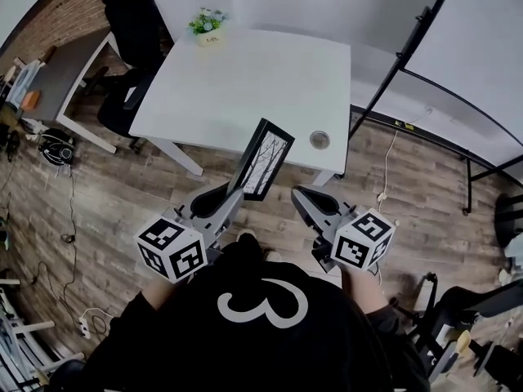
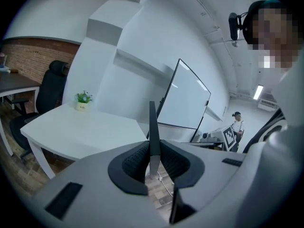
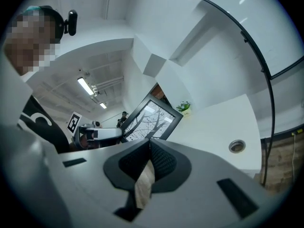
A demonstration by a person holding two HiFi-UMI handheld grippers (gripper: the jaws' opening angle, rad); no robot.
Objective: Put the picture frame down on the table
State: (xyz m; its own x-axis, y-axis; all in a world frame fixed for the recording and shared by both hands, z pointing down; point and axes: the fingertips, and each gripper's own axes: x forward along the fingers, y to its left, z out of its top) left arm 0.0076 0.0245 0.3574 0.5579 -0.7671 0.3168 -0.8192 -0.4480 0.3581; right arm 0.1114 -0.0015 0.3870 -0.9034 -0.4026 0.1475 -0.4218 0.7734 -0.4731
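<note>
— Right, where's the frame [image 1: 265, 160]?
— Up in the air, tilted, at the table's [image 1: 245, 80] near edge. Left gripper [image 2: 153, 156] has it pinched edge-on between both jaws.
— And the right gripper [image 3: 149, 146]?
— Jaws pressed together on nothing, off the table's near edge, just beside the frame. Small plant [image 1: 208, 24] sits way back at the table's far edge.

Head view: on the person's head, looking steeply down from well above; left tongs [image 1: 231, 196] and right tongs [image 1: 304, 198] low in frame, white worktop [image 1: 245, 80] beyond.
Left gripper view: rides the left tongs, close behind its jaws, looking low across the worktop.
Right gripper view: rides the right tongs, rolled sideways, facing the worktop.
Shared: worktop, potted plant [image 1: 208, 24] and picture frame [image 1: 264, 160] show in all three.
</note>
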